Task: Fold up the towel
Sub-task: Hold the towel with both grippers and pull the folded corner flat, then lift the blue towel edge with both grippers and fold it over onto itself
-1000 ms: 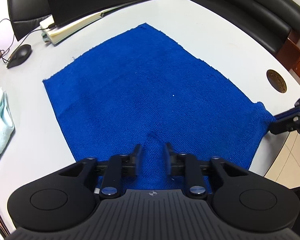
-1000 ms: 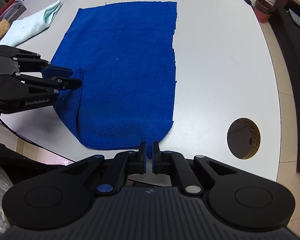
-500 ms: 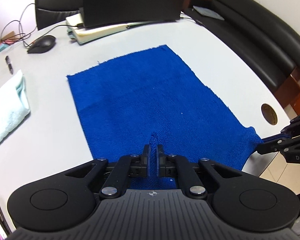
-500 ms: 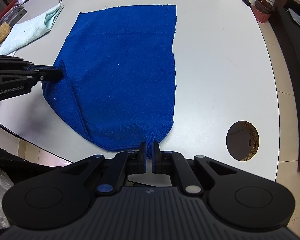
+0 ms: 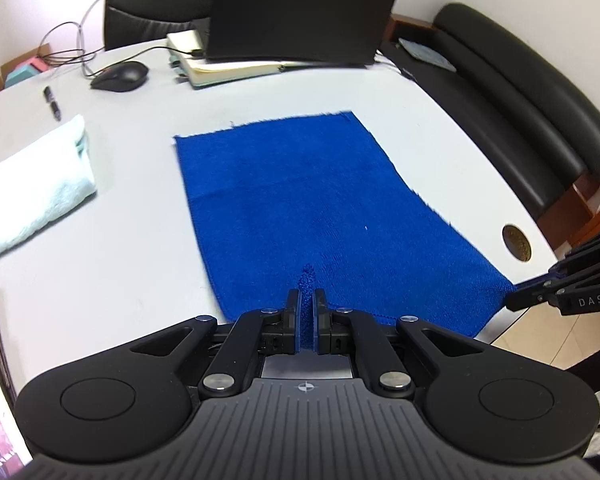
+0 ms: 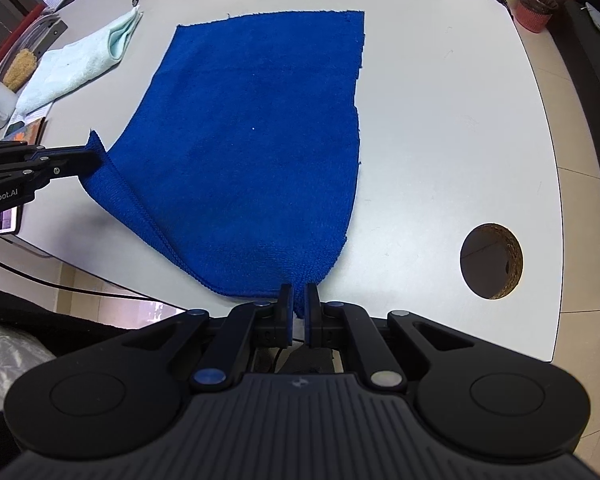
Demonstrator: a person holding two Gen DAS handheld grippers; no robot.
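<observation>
1. the blue towel (image 6: 252,140) lay spread on the white surface (image 6: 440,120), its near edge at the surface's rim.
2. the left gripper (image 5: 308,300) pinched the near left corner between closed fingers, raised off the surface, probably to start the fold.
3. the right gripper (image 6: 296,300) pinched the near right corner likewise, low at the rim.
4. a pale folded towel (image 5: 32,196) lay apart, to the left.

"das" on right gripper (image 5: 512,300); "enrobot.ai" on left gripper (image 6: 94,160)
</observation>
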